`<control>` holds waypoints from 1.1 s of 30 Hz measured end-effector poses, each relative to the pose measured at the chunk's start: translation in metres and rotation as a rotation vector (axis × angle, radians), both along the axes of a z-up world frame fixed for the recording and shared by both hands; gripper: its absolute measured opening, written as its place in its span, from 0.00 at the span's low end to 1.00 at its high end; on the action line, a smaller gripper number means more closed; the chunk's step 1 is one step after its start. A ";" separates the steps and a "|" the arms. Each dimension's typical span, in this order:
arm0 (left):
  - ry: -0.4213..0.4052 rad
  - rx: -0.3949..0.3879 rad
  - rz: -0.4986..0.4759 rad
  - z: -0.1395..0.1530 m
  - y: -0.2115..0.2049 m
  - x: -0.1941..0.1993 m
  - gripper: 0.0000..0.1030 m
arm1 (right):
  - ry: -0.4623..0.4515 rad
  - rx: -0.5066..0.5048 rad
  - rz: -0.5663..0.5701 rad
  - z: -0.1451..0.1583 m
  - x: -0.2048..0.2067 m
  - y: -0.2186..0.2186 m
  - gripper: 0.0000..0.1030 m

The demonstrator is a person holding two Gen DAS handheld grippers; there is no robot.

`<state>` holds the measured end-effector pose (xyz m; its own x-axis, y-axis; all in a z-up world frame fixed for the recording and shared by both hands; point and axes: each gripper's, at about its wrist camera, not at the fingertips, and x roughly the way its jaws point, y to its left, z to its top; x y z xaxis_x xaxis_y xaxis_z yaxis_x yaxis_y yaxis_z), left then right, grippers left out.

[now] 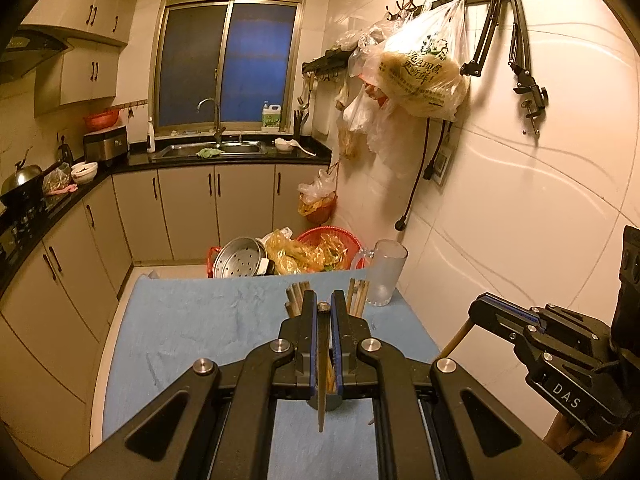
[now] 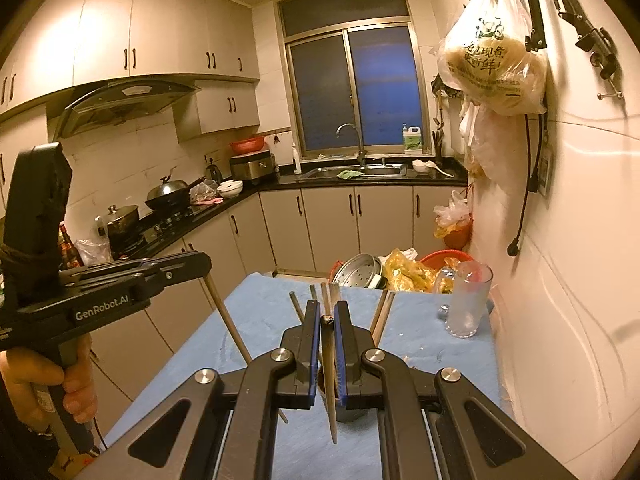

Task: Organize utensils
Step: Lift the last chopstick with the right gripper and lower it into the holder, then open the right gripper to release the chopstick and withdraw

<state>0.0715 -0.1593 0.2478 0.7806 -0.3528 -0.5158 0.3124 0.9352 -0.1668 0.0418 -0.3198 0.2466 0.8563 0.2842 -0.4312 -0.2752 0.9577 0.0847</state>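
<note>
Left wrist view first: a slim, round wooden chopstick (image 1: 322, 364) stands nearly upright, pinched between the blue-padded jaws of the left gripper (image 1: 323, 312), its lower tip hanging free over a dark cup-shaped holder (image 1: 334, 402) from which more chopsticks (image 1: 294, 298) fan out. Held by the upper part, it can likely be lowered tip-first into that holder. Seen from the right wrist, the right gripper (image 2: 327, 320) clamps a second chopstick (image 2: 329, 376) the same way, above the same holder. Both sit over a surface covered with a soft, wrinkled blue cloth (image 1: 192, 320). Near the far corner stands a frosted glass mug (image 1: 386, 272) with a handle, smooth and empty-looking, next to the tiled wall (image 1: 520, 200).
</note>
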 end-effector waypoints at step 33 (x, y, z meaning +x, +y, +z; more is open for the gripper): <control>0.010 -0.022 0.034 -0.038 -0.017 0.065 0.06 | -0.053 0.073 -0.061 -0.006 0.069 -0.011 0.08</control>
